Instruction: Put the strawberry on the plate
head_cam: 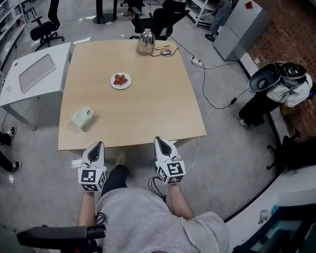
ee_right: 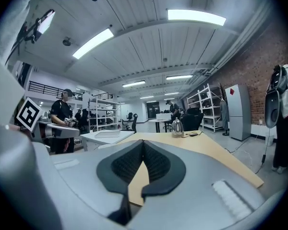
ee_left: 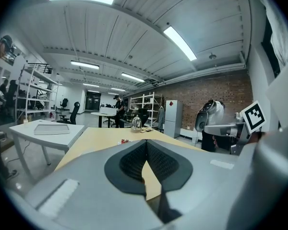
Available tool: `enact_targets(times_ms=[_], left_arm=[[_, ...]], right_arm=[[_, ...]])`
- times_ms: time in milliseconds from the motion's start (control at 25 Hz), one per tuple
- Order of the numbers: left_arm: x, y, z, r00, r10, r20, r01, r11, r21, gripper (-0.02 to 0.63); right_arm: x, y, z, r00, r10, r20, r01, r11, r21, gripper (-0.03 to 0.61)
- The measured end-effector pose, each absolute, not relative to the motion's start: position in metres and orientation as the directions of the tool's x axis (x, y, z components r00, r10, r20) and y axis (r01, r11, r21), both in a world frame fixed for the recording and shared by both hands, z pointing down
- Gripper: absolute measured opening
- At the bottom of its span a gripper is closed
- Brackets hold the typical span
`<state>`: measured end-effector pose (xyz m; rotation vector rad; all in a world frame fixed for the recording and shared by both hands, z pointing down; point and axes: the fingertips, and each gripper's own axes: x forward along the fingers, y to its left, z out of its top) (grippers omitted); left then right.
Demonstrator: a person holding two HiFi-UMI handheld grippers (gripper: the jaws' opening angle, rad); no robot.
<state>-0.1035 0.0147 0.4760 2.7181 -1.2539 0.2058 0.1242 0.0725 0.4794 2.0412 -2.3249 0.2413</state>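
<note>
A small white plate with red strawberries on it sits in the middle of the far half of the wooden table. Both grippers hover side by side at the table's near edge, well short of the plate. My left gripper is shut with nothing between its pads. My right gripper is shut and empty too. In the left gripper view the jaws meet at the tip, and the plate shows as a small red-and-white spot far ahead. The right gripper view shows its closed jaws over the tabletop.
A silver kettle and a mouse on a pad stand at the table's far edge. A pale green box lies near the left front. A white side table adjoins on the left. Cables trail on the floor at right.
</note>
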Motion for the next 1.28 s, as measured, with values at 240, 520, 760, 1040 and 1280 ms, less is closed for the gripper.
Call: enact_targets(times_ms=[240,520,760,1040,1280], left_arm=[[-0.105,0.019,0.472,0.64,-0.749,0.174,-0.766,-0.638,0.069,0.02],[-0.104,0.025,0.471,0.638,-0.751,0.174,-0.768,-0.637,0.066,0.02],[-0.107,0.026,0.471,0.634,-0.753,0.18,-0.771,-0.634,0.064,0.02],[-0.109,0.027,0.472,0.631,-0.755,0.179,-0.773,-0.632,0.062,0.02],[-0.108,0.029,0.472,0.632,-0.754,0.18,-0.772,-0.633,0.059,0.02]], right_arm=[[0.121,0.082,0.486,-0.137,-0.979,0.151,-0.987,0.122,-0.101,0.006],[0.119,0.085,0.49,-0.166,-0.972,0.166,-0.982,0.147,-0.122,0.006],[0.116,0.084,0.491,-0.174,-0.97,0.167,-0.979,0.153,-0.132,0.006],[0.114,0.083,0.493,-0.177,-0.969,0.173,-0.979,0.156,-0.128,0.006],[0.114,0.084,0.492,-0.179,-0.969,0.171,-0.979,0.158,-0.129,0.006]])
